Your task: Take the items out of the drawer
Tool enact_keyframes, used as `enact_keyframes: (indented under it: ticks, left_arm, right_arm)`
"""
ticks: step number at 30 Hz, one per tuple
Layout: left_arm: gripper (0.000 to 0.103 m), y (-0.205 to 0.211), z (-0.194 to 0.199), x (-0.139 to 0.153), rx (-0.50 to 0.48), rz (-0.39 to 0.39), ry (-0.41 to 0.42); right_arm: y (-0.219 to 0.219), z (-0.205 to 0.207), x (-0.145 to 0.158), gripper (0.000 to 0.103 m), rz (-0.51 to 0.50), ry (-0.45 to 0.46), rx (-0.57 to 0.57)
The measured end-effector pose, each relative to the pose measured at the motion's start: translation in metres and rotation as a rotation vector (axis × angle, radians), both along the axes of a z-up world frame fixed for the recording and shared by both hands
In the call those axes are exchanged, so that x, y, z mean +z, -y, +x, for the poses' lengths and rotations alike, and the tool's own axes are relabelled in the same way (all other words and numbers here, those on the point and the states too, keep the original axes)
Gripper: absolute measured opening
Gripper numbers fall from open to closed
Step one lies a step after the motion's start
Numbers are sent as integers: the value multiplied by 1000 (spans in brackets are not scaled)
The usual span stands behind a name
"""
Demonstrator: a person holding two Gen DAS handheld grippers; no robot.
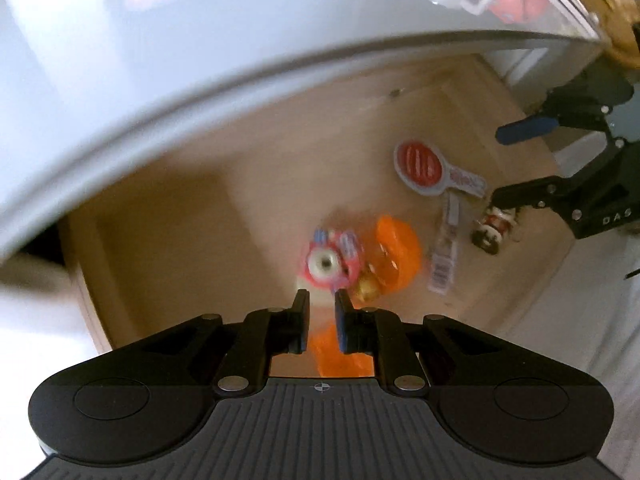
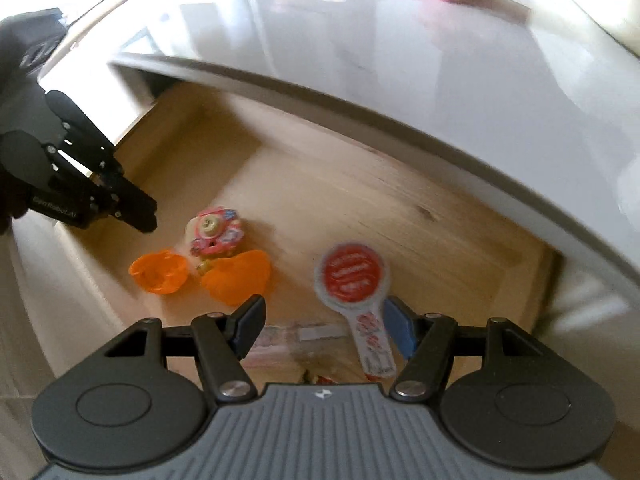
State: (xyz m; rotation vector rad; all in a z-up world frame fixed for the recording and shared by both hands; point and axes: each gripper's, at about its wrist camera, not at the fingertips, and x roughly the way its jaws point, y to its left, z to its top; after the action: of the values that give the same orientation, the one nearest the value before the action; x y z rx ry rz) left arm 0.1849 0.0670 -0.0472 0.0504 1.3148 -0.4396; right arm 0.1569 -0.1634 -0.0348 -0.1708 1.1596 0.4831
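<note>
Open drawer [image 2: 360,208]: left gripper [image 1: 321,300], marked "GenRobot.AI" in right view only, nearly closed, empty; right gripper [image 2: 324,320] spread above red-labelled paddle pack [image 2: 352,276], print illegible.

Motion blur smears the drawer's small toys [image 1: 332,260].

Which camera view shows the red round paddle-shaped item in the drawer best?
The right wrist view: the red paddle-shaped item lies close, just ahead of the open right gripper, disc and handle both visible. The left wrist view shows it smaller, off to the right.
</note>
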Motion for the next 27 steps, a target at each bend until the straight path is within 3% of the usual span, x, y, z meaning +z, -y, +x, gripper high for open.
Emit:
enact_keyframes:
  ticks: [5, 12, 19, 27]
  left_arm:
    - [15, 32, 4, -3, -85, 126, 86]
    - [18, 60, 3, -23, -157, 249, 65]
    - [20, 64, 5, -36, -181, 268, 19]
    - [19, 61, 11, -37, -168, 192, -9]
  right_arm:
    - [8, -1, 3, 66, 10, 15, -27]
    - [10, -7, 3, 66, 11, 50, -25]
    - [10, -8, 4, 66, 12, 61, -33]
    - [9, -8, 3, 66, 6, 49, -37]
